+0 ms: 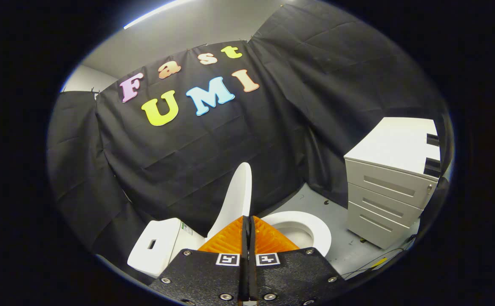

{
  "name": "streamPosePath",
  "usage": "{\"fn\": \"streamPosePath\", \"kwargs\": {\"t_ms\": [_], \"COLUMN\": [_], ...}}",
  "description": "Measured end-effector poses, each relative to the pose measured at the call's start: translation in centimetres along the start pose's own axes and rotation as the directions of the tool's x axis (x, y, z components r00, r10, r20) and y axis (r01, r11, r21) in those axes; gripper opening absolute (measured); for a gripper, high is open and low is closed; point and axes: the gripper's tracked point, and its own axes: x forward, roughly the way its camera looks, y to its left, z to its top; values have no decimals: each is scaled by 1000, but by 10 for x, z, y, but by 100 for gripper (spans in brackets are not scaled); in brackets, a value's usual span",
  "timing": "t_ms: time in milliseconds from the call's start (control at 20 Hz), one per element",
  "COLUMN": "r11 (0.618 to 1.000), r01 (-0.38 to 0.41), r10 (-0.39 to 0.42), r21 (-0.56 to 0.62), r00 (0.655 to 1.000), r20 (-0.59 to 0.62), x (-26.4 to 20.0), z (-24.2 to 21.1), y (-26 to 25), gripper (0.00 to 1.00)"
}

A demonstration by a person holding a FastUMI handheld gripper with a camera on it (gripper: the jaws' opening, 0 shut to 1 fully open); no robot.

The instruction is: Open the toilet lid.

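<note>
The toilet lid (235,199) was seen raised nearly upright above the bowl (311,229), just beyond the fingers (247,231), which were pressed together, holding nothing. Any last push would best be made gently, toward the tank (158,248).

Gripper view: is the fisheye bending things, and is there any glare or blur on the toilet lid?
Gripper view: cabinet edges bow and lean from fisheye distortion; raised toilet lid is sharp, evenly lit, no glare; a ceiling light streak is blown out; shut tongs stay in focus.
</note>
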Motion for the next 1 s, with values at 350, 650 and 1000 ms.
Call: {"fn": "streamPosePath", "kwargs": {"t_ms": [350,650,1000], "r11": [985,955,913], "r01": [-5,-4,-21], "r10": [10,20,62], "r21": [-172,-298,-406], "r00": [1000,999,994], "r20": [26,51,86], "x": [-8,-14,-23], "z": [11,18,17], "y": [41,79,131], "gripper": [0,0,0]}}
